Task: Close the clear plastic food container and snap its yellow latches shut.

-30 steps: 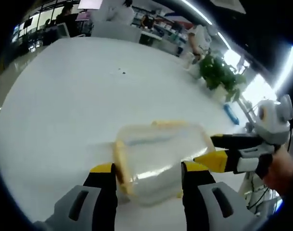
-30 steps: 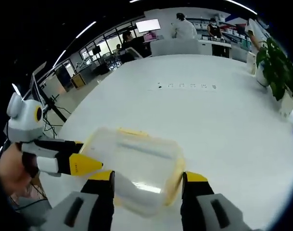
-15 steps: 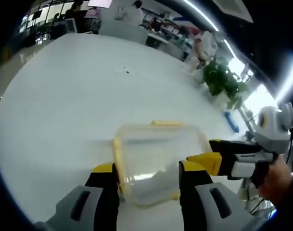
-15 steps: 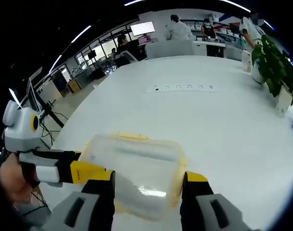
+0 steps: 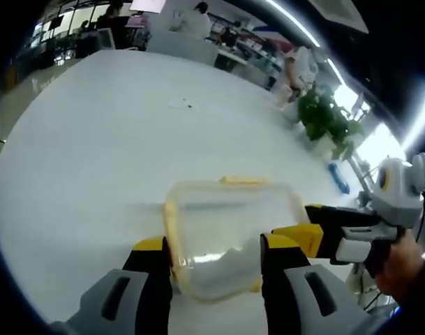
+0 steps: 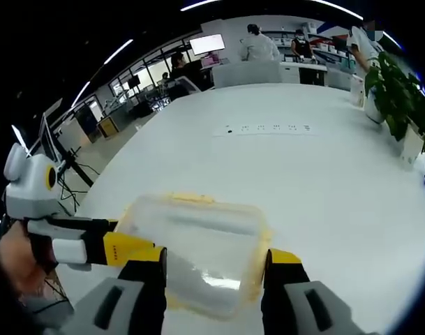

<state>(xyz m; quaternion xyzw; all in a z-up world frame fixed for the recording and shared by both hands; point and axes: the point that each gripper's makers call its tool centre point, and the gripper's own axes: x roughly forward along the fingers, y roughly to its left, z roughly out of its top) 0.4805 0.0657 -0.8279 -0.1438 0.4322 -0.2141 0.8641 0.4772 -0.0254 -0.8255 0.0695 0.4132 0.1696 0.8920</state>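
Clear container (image 5: 229,234), lid on, near tabletop (image 5: 93,153) front edge. Left gripper (image 5: 215,251) spread wide, straddling near end, gripping nothing. Right gripper (image 6: 215,262) likewise wide, empty. Yellow latches (image 5: 243,181) apparently unsnapped. Risk: one-sided push slides light box toward edge; misseated lid blocks latch.

Near edge of the clear container (image 5: 229,234) hidden behind the left gripper (image 5: 213,252) jaws, its yellow latches (image 6: 256,262) blurred, state unreadable, small marks on the white table (image 6: 268,128) too tiny to identify, background people indistinct
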